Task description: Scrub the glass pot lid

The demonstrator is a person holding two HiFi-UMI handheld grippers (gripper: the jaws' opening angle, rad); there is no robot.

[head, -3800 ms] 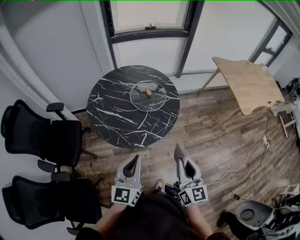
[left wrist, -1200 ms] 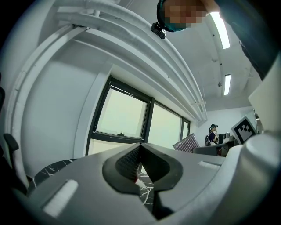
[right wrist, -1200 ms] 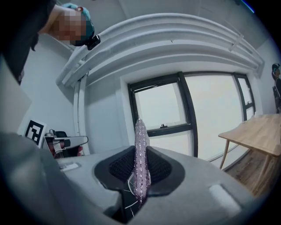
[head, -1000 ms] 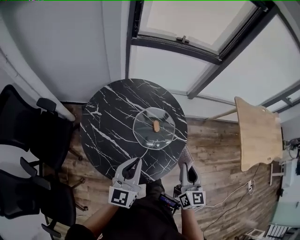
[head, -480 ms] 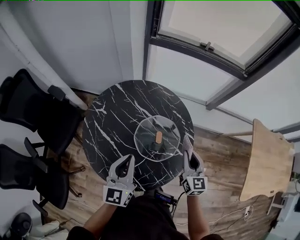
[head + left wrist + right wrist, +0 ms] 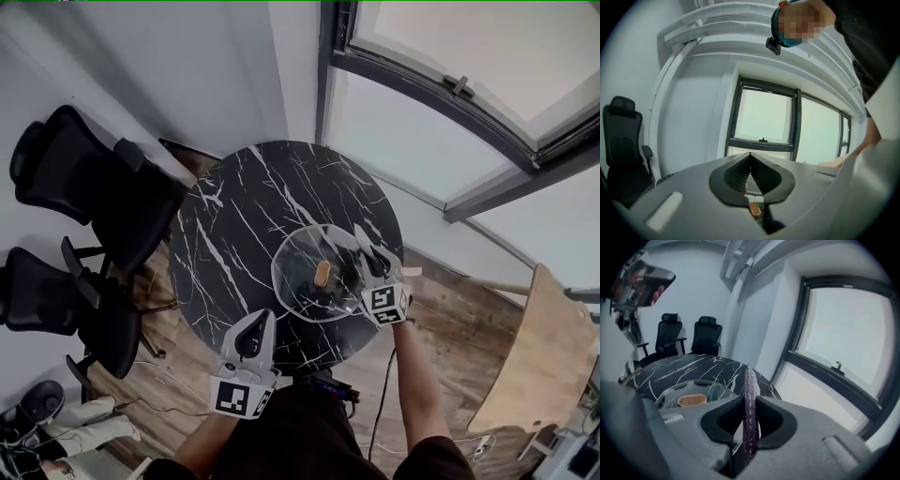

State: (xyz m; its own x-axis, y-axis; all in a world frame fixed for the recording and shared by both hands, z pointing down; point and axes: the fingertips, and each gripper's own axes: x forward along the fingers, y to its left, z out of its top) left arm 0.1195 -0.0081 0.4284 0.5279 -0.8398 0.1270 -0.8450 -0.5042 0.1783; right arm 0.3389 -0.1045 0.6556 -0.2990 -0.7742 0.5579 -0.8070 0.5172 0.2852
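Note:
The glass pot lid (image 6: 305, 281) with its tan knob (image 6: 322, 274) lies on the round black marble table (image 6: 244, 225), right of its centre. My right gripper (image 6: 366, 253) hovers over the lid's right rim, shut on a purplish scrub pad (image 6: 359, 240). In the right gripper view the scrub pad (image 6: 750, 399) stands upright between the jaws, with the lid (image 6: 675, 397) and knob (image 6: 692, 400) to the lower left. My left gripper (image 6: 266, 321) is at the table's near edge, shut on nothing. In the left gripper view the left gripper (image 6: 750, 165) is shut.
Two black office chairs (image 6: 89, 178) (image 6: 47, 300) stand left of the table. A window (image 6: 469, 66) and wall lie beyond it. A wooden table (image 6: 539, 352) stands at the lower right, above wood flooring.
My right gripper has moved forward with the scrub pad, from the table's near edge to over the lid's right rim. The left gripper stays near the front edge.

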